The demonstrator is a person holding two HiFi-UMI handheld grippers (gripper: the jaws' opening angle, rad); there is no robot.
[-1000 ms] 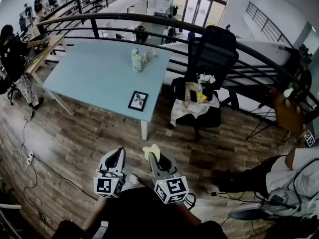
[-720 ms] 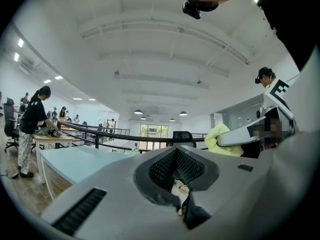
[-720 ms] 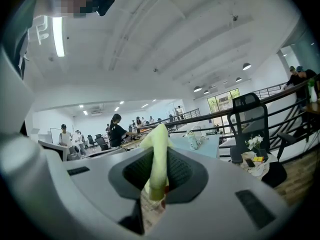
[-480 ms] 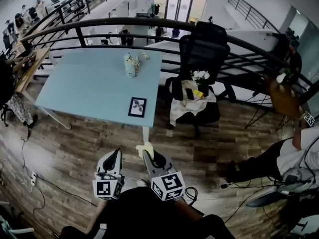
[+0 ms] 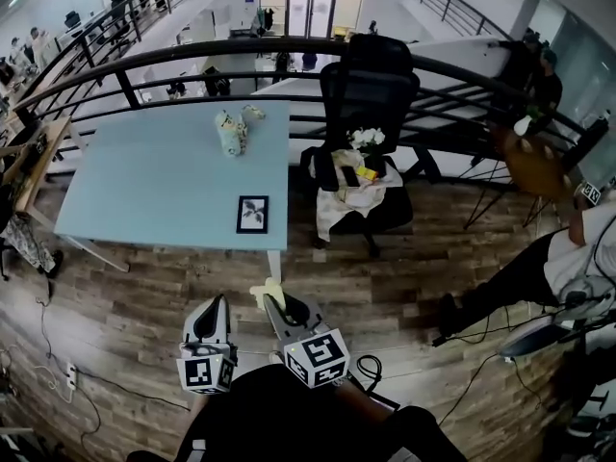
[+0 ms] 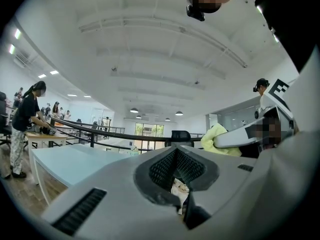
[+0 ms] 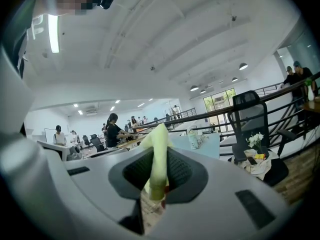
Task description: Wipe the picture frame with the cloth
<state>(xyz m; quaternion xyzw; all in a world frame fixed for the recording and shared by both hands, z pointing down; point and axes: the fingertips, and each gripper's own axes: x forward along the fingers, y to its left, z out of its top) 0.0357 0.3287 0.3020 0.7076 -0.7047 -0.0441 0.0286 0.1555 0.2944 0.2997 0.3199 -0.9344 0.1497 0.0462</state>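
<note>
A small black picture frame (image 5: 253, 214) lies flat near the front right corner of the light blue table (image 5: 144, 191). Both grippers are low in the head view, short of the table's edge and apart from the frame. My right gripper (image 5: 273, 302) is shut on a pale yellow cloth (image 5: 265, 291). In the right gripper view the cloth (image 7: 159, 151) stands up between the pads of that gripper (image 7: 160, 181). My left gripper (image 5: 214, 314) is shut with nothing in it. Its jaws (image 6: 178, 170) show closed in the left gripper view.
A pale green bundle (image 5: 229, 129) sits at the table's far side. Right of the table stands a black office chair (image 5: 361, 94) holding white flowers and a cloth. A dark railing (image 5: 192, 51) runs behind. A seated person (image 5: 568, 258) and floor cables are at the right.
The head view has drawn nearer to the table and swung, so the frame now sits more central. Both grippers stay shut, the right one still holding the cloth.
</note>
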